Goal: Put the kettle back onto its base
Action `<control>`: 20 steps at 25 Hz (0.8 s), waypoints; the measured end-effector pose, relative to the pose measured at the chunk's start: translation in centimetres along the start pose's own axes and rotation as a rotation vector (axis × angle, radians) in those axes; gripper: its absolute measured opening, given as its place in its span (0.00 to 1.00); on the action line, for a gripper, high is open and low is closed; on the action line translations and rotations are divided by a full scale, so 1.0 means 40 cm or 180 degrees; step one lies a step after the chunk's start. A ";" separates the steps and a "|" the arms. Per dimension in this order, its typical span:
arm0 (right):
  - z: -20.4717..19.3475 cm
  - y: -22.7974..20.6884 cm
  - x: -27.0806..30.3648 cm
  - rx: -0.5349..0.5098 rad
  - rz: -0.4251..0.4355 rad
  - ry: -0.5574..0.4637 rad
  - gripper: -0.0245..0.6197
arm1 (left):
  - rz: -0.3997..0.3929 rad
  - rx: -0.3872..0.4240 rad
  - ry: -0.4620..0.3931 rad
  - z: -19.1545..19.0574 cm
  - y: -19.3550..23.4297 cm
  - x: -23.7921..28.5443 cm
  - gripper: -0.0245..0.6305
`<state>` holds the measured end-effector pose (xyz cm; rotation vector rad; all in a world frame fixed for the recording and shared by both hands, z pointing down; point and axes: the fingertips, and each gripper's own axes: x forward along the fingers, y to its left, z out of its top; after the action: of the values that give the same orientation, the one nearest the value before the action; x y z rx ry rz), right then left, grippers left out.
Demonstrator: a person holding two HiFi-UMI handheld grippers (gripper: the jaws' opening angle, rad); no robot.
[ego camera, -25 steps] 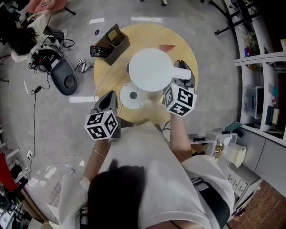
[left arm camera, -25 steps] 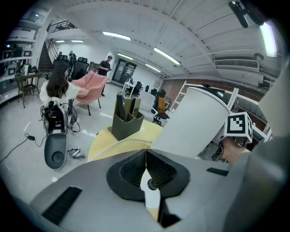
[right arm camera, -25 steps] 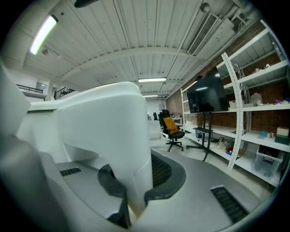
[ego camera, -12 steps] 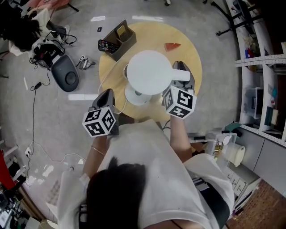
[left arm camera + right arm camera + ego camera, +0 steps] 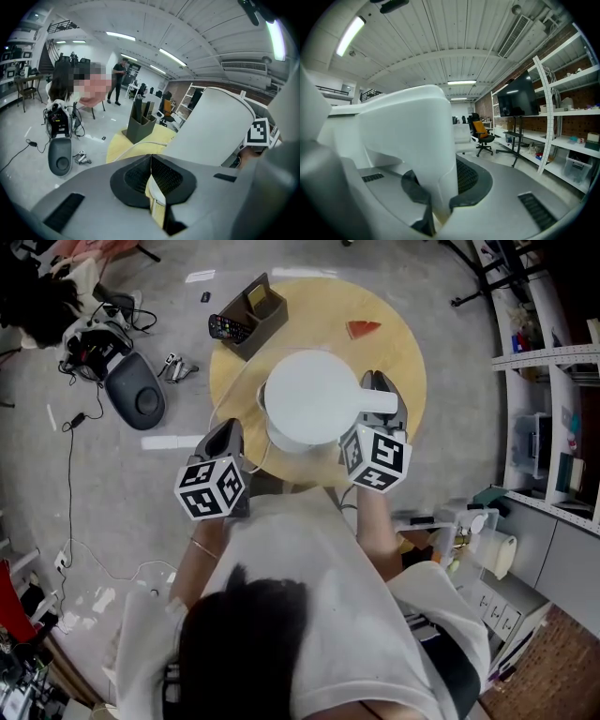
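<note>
Kettle (image 5: pixel 309 395): white, held above the round yellow table (image 5: pixel 405 352), toward its near edge.
- Right gripper (image 5: pixel 384 399) is clamped on the kettle's handle (image 5: pixel 417 140). The right gripper view shows the white handle filling the gap between the pads.
- Left gripper (image 5: pixel 228 437) hangs at the table's near-left edge with its tips pressed together. A pale strip shows in the slit behind the tips; I cannot tell whether that is the cord or the tabletop.

Progress:
- The kettle is carried and roughly over its seat.
- A pale rim at its near-left underside is, I judge, the base (image 5: pixel 279 441).
- The head view looks straight down, so I cannot tell whether the kettle touches the base or hangs above it.
- Left to do, likely: centre the kettle, lower it, release the handle.

Edges and room:
- The base sits close to the table's near rim, so there is little margin on that side.
- The white cord (image 5: pixel 136 146) runs off near-left, just beside the left gripper, and is a snag risk.
- At far left is a dark organizer (image 5: pixel 251 313) with a remote (image 5: pixel 230 329). At far right is an orange wedge (image 5: pixel 364 329). Both are well apart from the kettle.
- The far half of the tabletop is otherwise bare.
- Shelving (image 5: pixel 548 362) stands to the right, off the table.
</note>
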<state>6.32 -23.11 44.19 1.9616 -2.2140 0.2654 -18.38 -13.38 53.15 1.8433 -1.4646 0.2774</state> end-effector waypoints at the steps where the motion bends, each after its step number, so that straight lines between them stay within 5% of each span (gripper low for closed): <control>1: -0.003 0.003 -0.005 0.0000 -0.0004 0.0006 0.12 | -0.0010 0.0009 0.0004 0.000 0.001 -0.001 0.08; 20: -0.090 0.026 -0.058 0.0025 -0.0111 0.0146 0.12 | -0.0163 0.0234 0.0088 0.011 0.015 0.012 0.08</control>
<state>5.59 -19.88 47.11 1.9759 -2.1519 0.3115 -18.89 -14.07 53.37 1.9252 -1.4032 0.3344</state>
